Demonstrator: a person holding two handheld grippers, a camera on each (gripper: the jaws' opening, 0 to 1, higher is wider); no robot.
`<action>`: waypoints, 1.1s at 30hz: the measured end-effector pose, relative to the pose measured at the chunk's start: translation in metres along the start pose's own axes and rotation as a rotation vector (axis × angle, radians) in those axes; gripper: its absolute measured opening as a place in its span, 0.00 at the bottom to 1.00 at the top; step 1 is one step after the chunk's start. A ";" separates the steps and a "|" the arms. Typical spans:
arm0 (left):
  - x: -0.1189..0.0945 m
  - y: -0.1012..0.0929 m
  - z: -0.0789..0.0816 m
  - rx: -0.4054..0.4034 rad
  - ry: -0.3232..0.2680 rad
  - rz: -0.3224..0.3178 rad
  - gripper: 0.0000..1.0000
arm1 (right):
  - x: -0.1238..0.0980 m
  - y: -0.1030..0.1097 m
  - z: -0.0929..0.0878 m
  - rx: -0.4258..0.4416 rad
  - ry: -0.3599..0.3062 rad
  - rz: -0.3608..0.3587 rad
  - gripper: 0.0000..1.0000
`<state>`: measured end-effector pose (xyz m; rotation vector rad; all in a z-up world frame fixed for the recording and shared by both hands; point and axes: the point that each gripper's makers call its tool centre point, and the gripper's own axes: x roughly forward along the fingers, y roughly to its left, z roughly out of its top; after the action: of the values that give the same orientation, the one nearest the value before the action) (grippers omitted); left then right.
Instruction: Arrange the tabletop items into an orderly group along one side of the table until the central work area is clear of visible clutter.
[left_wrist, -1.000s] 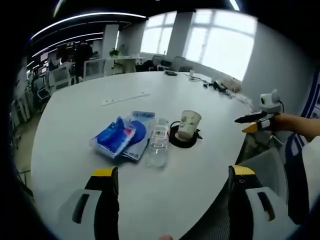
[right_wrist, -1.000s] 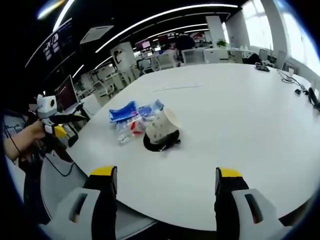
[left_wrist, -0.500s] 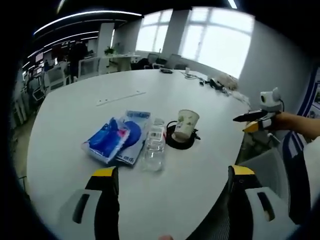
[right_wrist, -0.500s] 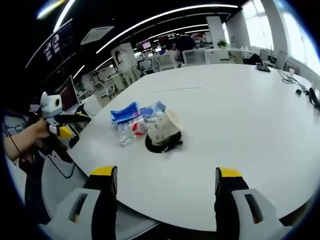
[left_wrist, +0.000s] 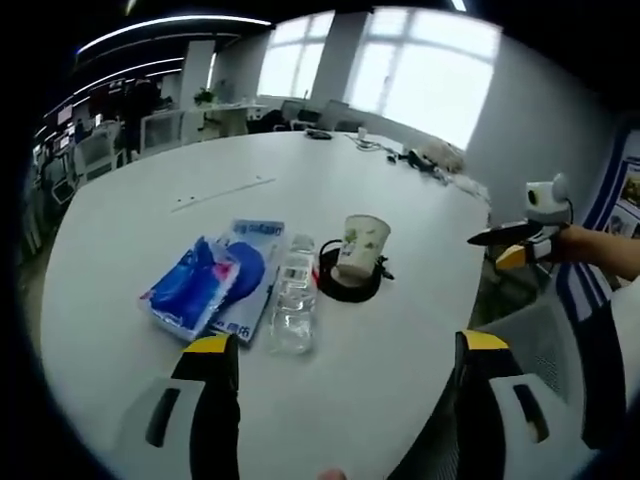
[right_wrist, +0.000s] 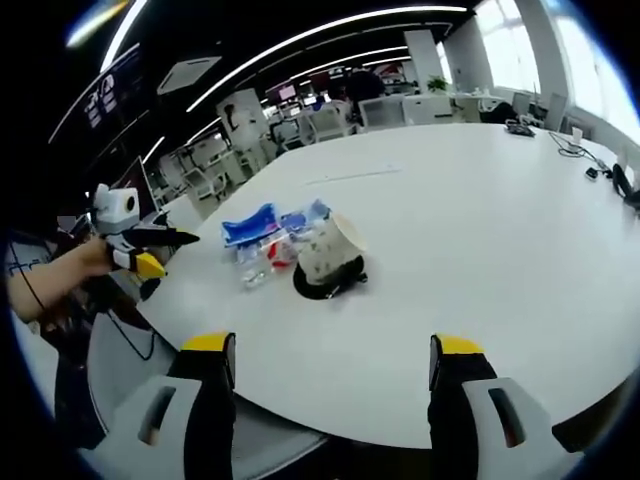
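Left gripper (left_wrist: 338, 365): jaws set wide apart, nothing between them, held above the near edge of the table (left_wrist: 130, 215). Right gripper (right_wrist: 325, 365): likewise spread and empty, poised over the table edge; in the left gripper view it shows at far right in the person's hand (left_wrist: 590, 247), its jaws there seen too small to judge. Change over the last second: in the left gripper view the clutter has slid nearer and lower, the whole scene shifting with it, so the camera has advanced; the items themselves lie as they did. In the right gripper view the left gripper has come in closer to the table rim. Judgement: both tools are closing on the group, no grasp yet made, the arranging not begun. Items, all clustered near the centre: a paper cup (left_wrist: 358, 247) leaning on a black ring-shaped object (left_wrist: 345, 285), a clear plastic bottle (left_wrist: 293, 296) lying just left of it, a flat blue packet (left_wrist: 245, 275) touching the bottle, and a blue tissue pack (left_wrist: 190, 293) overlapping the packet's left side. A thin white strip (left_wrist: 222, 193) lies farther off. Surface: large, white, rounded, smooth. Cables and small things sit at the far right edge. Room: open office, bright windows (left_wrist: 420, 70) beyond, desks and chairs at far left, strip lighting overhead
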<state>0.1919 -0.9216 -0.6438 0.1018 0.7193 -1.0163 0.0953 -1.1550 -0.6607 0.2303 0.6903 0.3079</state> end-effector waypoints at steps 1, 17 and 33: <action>0.002 0.001 0.000 0.003 0.004 -0.002 0.86 | 0.000 0.000 0.000 0.000 0.000 0.000 0.77; 0.031 0.004 -0.012 0.016 0.104 -0.037 0.85 | -0.001 -0.001 -0.009 0.022 0.010 -0.003 0.77; 0.058 0.014 -0.015 0.010 0.183 -0.039 0.81 | -0.007 -0.006 -0.026 0.048 0.031 -0.009 0.77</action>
<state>0.2144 -0.9507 -0.6929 0.1918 0.8857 -1.0570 0.0744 -1.1601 -0.6779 0.2687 0.7294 0.2874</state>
